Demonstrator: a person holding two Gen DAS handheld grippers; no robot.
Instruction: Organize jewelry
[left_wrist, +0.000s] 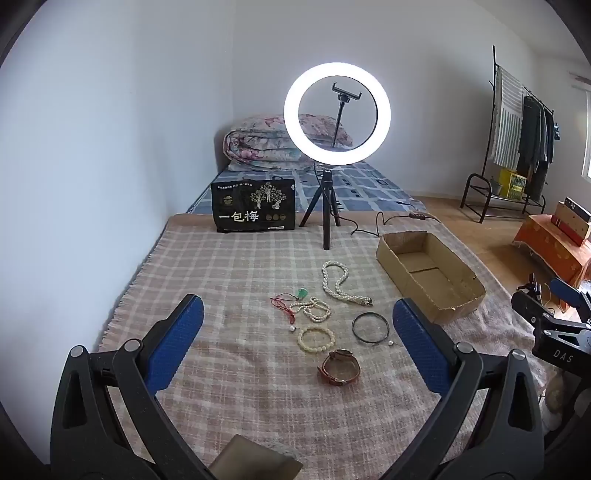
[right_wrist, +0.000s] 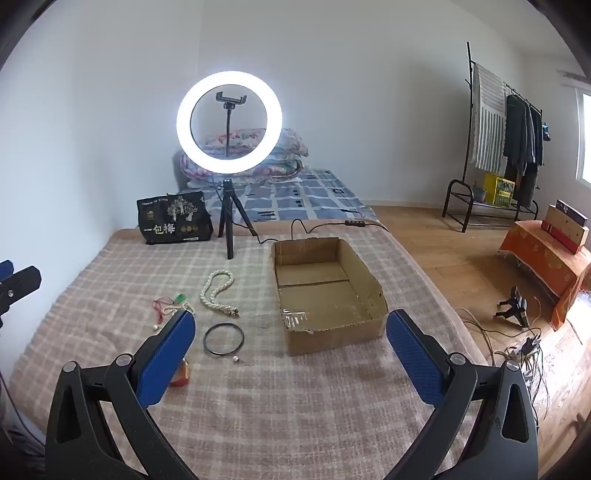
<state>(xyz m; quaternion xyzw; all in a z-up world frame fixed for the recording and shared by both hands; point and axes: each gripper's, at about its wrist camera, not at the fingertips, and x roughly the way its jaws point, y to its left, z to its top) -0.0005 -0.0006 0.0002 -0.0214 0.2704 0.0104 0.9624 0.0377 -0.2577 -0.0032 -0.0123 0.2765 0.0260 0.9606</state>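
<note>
Jewelry lies on a checked blanket (left_wrist: 240, 266): a long pearl necklace (left_wrist: 338, 284), a small pearl strand (left_wrist: 312, 308) beside a red cord with a green pendant (left_wrist: 303, 293), a cream bead bracelet (left_wrist: 316, 339), a black ring necklace (left_wrist: 370, 327) and a brown leather watch (left_wrist: 340, 368). An empty cardboard box (left_wrist: 428, 273) stands to their right. My left gripper (left_wrist: 299, 332) hovers open above the pieces, holding nothing. My right gripper (right_wrist: 291, 339) is open and empty too, in front of the cardboard box (right_wrist: 325, 291), with the black ring necklace (right_wrist: 224, 339) and pearl necklace (right_wrist: 218, 293) to its left.
A lit ring light (left_wrist: 337, 112) on a tripod and a black printed bag (left_wrist: 255, 210) stand at the blanket's far end, with a cable trailing right. Folded quilts (left_wrist: 258, 144) lie beyond. To the right are wood floor, a clothes rack (right_wrist: 506, 140) and an orange-covered table (right_wrist: 546, 251).
</note>
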